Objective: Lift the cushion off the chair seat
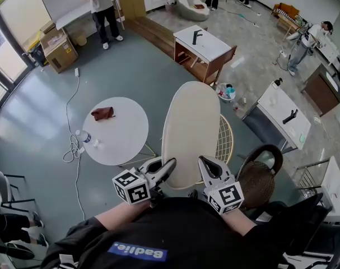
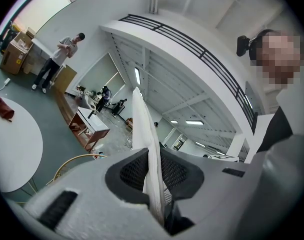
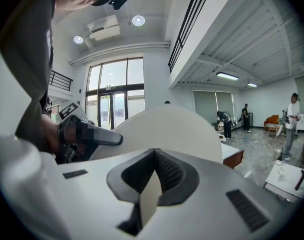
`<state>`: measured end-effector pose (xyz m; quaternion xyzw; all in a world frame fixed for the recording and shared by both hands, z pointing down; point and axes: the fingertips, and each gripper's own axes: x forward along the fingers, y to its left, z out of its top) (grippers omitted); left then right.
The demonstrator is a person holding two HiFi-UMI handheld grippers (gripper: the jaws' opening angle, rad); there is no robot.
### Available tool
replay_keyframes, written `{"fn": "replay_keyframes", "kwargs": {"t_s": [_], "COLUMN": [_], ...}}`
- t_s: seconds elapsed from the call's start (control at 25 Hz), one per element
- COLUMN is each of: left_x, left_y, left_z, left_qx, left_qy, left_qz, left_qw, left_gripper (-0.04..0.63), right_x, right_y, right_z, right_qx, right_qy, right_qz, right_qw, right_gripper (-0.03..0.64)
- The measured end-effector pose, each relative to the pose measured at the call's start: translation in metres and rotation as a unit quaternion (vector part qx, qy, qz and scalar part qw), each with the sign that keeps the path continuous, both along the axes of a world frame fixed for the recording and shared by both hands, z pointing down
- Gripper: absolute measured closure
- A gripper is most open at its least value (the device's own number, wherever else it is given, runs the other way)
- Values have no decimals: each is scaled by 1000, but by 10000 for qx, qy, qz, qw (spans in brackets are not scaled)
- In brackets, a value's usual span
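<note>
**Cushion clamped at its near edge by both grippers, over the chair**

The cream oval cushion (image 1: 191, 130) is held out in front of the person, above the chair (image 1: 226, 140). Of that chair only the gold wire back is seen, at the cushion's right edge. The seat is covered by the cushion, so it cannot be told whether the two touch.

The cushion's near edge is pinched in two places. The left gripper (image 1: 168, 165) is closed on its left part, with the thin edge pressed between nearly shut jaws. The right gripper (image 1: 205, 162) is closed on its right part in the same way. Both grippers are set close together just ahead of the person's dark sleeves.

A dark wicker chair (image 1: 258, 179) stands just beside the right gripper. A round white table (image 1: 122, 139) stands near the cushion's left side, apart from it, and bears a brown cloth (image 1: 102, 113) and a bottle (image 1: 84, 137). A cable (image 1: 74, 150) lies on the floor beside that table.

Farther off, a wooden table with a white top (image 1: 206, 48) stands beyond the cushion's far end. A cardboard box (image 1: 60, 50) and a standing person (image 1: 102, 10) are seen well apart.
</note>
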<state>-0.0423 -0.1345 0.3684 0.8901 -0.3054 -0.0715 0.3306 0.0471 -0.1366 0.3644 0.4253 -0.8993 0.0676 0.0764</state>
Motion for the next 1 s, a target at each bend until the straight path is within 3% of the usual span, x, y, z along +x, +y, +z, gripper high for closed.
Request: {"fn": "replay_keyframes", "kwargs": {"t_s": [1.0], "left_x": [0], "left_y": [4], "left_z": [3], "left_qx": [-101], "left_qy": [5], "left_qz": [1], "left_qw": [9999], "left_gripper": [532], "right_x": [0], "right_y": [4], "right_z": [5], "right_qx": [-94], "right_qy": [1], "right_qz": [-53], "right_qw": [9999], "right_gripper": [591]}}
